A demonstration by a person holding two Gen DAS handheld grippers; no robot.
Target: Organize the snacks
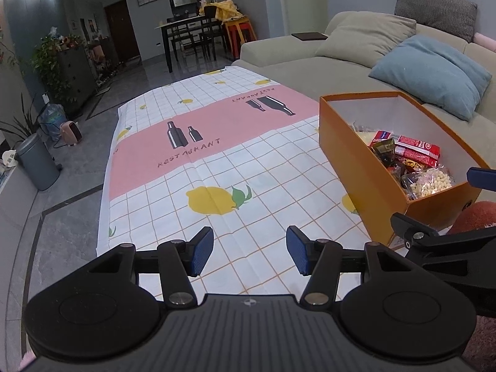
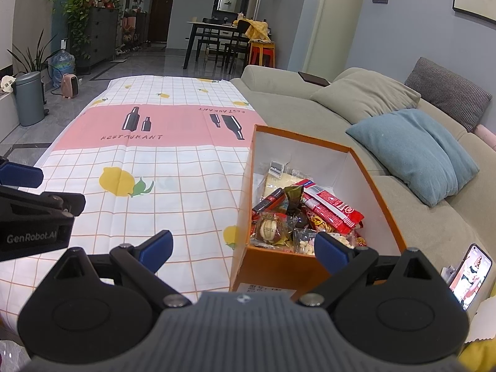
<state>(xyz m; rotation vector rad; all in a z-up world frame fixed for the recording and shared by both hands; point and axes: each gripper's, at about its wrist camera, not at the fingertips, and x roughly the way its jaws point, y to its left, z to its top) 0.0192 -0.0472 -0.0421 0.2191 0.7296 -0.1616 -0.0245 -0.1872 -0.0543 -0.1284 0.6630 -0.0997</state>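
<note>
An orange box [image 1: 353,155] [image 2: 381,192] with white inner walls stands at the table's right side, by the sofa. Several snack packets [image 1: 412,161] [image 2: 310,214] lie piled in its near end: red wrappers, dark wrappers and a clear bag of pale puffs. My left gripper [image 1: 250,252] hovers over the bare tablecloth [image 1: 217,161] left of the box, open, nothing between its blue pads. My right gripper [image 2: 245,249] is open above the box's near left corner, its right finger [image 2: 330,252] over the box's near end. Neither holds anything.
The tablecloth [image 2: 173,167] carries a pink band, lemons and bottle prints. A beige sofa [image 2: 310,114] with a blue cushion [image 2: 415,152] runs along the right. A phone [image 2: 472,276] leans at the near right. A grey bin [image 2: 29,99] and plants stand left; dining table [image 2: 217,31] at the back.
</note>
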